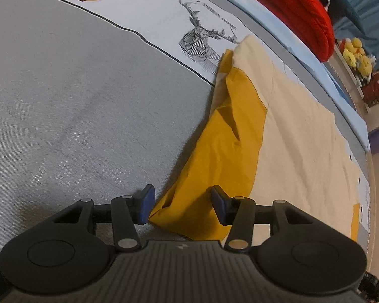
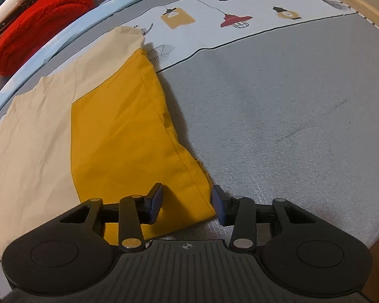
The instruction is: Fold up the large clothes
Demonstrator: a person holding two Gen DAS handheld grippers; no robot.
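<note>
A: How do the two claws stand?

B: Both point steeply down at the bed (image 1: 63,101). The left claw (image 1: 183,205) is spread, with the yellow corner of the garment (image 1: 227,139) lying between its blue pads (image 1: 146,203); the left pad is just at the cloth's edge, the right one apart from it. Nothing is pinched.

A: And the right?

B: The right claw (image 2: 187,205) is also spread, straddling the yellow hem of the same garment (image 2: 118,126). Its pads (image 2: 156,204) sit either side of the corner without pressing on it.

A: Where does the garment lie?

B: Flat on the grey bedsheet, cream and yellow, reaching toward the bed's far edge near a red knit (image 1: 303,12).

A: Any writing?

B: By the printed deer (image 1: 202,43) on the pale band there is lettering that seems to read "FASHION HOME", though it is faint. Lamp drawings (image 2: 236,19) carry no words.
</note>
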